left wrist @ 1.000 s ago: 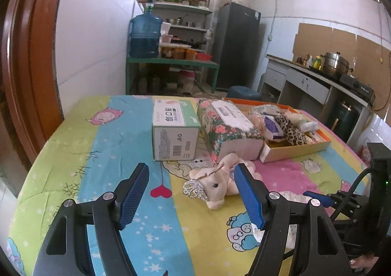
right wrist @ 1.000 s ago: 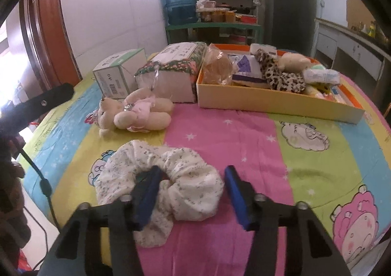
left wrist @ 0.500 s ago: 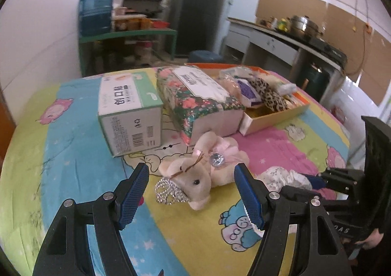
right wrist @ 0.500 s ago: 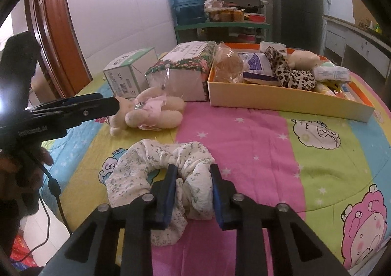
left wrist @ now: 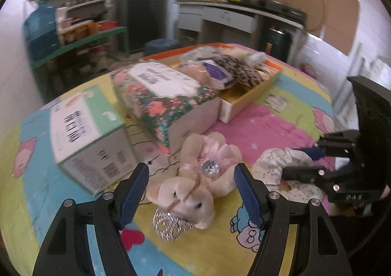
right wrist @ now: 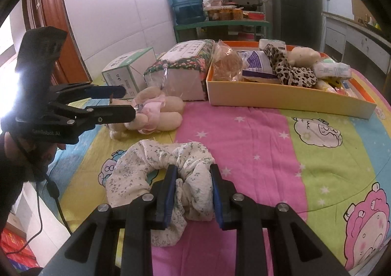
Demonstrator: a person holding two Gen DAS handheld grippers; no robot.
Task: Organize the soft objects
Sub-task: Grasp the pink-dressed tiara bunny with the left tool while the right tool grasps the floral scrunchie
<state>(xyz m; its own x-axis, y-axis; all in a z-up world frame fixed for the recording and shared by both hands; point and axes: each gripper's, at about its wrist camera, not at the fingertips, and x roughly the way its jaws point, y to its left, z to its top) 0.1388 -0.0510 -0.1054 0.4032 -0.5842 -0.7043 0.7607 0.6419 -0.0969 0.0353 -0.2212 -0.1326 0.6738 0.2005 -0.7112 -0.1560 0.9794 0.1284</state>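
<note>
Left wrist view, somewhat blurred: left gripper (left wrist: 191, 192) spread wide, blue pads either side of a cream plush bear in a pink dress (left wrist: 195, 178), not pressing it. Bear lying on the cartoon-print bedsheet (left wrist: 281, 119), just in front of a green-and-white carton (left wrist: 85, 139) and a floral-wrapped tissue pack (left wrist: 168, 102). Orange-rimmed cardboard tray (left wrist: 246, 102) behind, holding a leopard-print cloth (left wrist: 242, 70) among other items. Right wrist view: right gripper (right wrist: 193, 192) clenched on a white floral fabric scrunchie (right wrist: 156, 161), bunched between the pads, resting on the sheet near the bear (right wrist: 156, 112), well short of the tray (right wrist: 288, 102).
</note>
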